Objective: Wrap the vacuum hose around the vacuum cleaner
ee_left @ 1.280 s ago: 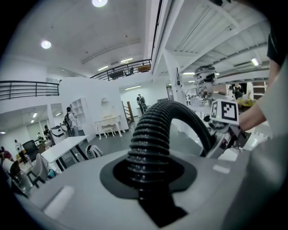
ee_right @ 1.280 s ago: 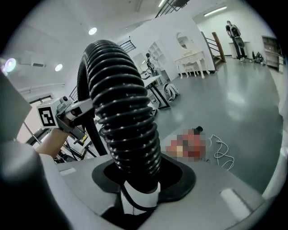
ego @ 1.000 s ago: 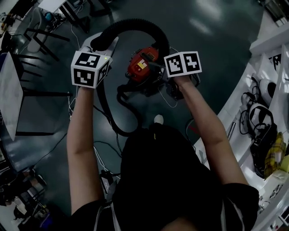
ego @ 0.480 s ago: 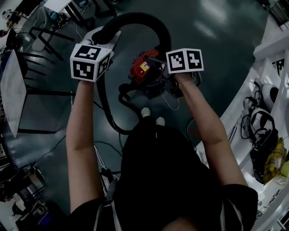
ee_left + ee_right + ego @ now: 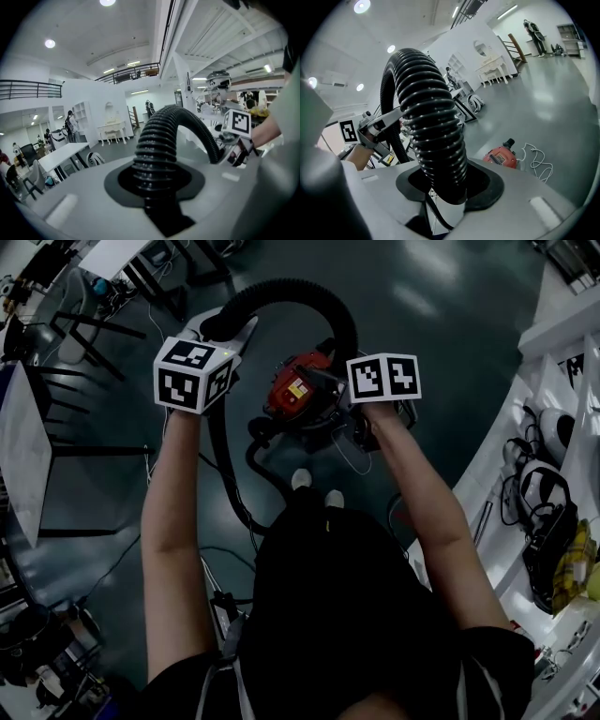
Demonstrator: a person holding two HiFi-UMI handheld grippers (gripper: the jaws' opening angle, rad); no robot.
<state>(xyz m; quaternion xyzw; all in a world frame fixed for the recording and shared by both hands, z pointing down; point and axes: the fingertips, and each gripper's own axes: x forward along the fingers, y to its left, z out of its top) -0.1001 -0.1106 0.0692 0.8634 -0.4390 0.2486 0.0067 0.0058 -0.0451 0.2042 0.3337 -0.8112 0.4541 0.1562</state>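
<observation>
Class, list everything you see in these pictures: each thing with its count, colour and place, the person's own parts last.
vacuum cleaner: one, red and black, on the floor
hose: one, black, arched over the vacuum cleaner
cord: one, white, beside the vacuum cleaner
table: one, white, far left
bench: one, white, right edge, dark gear on it
shoes: two, white, near the vacuum cleaner
left gripper: one, grey, shut on the hose
right gripper: one, grey, shut on the hose
arms: two, bare, reaching forward

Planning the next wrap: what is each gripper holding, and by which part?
Both hold the vacuum hose: left gripper at one foot of its raised arch, right gripper at the other foot.
</observation>
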